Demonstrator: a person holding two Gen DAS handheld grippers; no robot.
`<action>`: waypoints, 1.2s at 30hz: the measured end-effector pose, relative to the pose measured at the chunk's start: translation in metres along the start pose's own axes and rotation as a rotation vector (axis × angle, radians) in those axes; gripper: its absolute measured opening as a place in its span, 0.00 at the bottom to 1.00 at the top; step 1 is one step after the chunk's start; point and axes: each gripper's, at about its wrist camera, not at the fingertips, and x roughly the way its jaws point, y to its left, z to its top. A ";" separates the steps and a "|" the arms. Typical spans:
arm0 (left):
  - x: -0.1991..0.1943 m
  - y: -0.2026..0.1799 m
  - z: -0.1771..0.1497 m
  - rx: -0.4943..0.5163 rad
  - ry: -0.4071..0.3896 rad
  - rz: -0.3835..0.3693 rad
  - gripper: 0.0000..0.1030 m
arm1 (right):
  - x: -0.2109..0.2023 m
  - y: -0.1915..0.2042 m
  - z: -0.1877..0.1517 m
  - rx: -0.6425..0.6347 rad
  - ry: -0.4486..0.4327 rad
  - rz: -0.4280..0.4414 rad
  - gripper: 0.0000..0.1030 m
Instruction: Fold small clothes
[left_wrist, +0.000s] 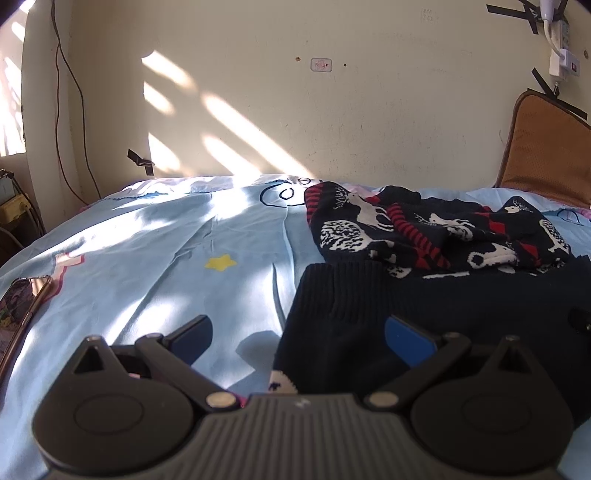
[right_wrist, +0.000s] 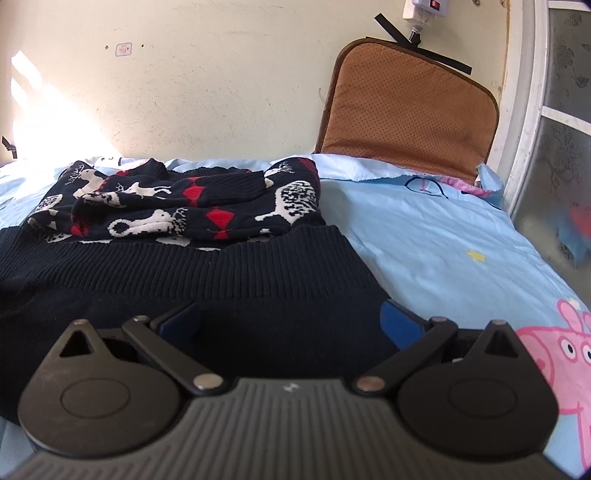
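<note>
A small navy knit sweater (left_wrist: 424, 295) with white animal and red diamond patterns lies on the light blue bedsheet (left_wrist: 166, 251). Its plain ribbed hem faces me and its sleeves are bunched on top at the far end. My left gripper (left_wrist: 299, 336) is open, straddling the hem's left corner. In the right wrist view the same sweater (right_wrist: 184, 266) fills the left and middle. My right gripper (right_wrist: 291, 321) is open, low over the hem's right part near its corner.
A phone (left_wrist: 22, 306) lies at the bed's left edge. A brown cushion (right_wrist: 410, 110) leans on the cream wall at the back right. A glass door frame (right_wrist: 528, 110) stands at the far right. A Peppa Pig print (right_wrist: 554, 354) marks the sheet.
</note>
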 end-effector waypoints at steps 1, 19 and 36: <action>0.000 0.000 0.000 0.000 0.000 -0.002 1.00 | 0.000 -0.001 0.000 0.004 0.003 0.001 1.00; 0.002 0.003 0.001 -0.018 0.016 -0.028 1.00 | -0.010 0.014 0.000 -0.040 -0.012 0.018 1.00; -0.004 0.019 0.007 -0.008 0.060 -0.158 1.00 | -0.020 -0.005 0.018 -0.027 -0.027 0.116 1.00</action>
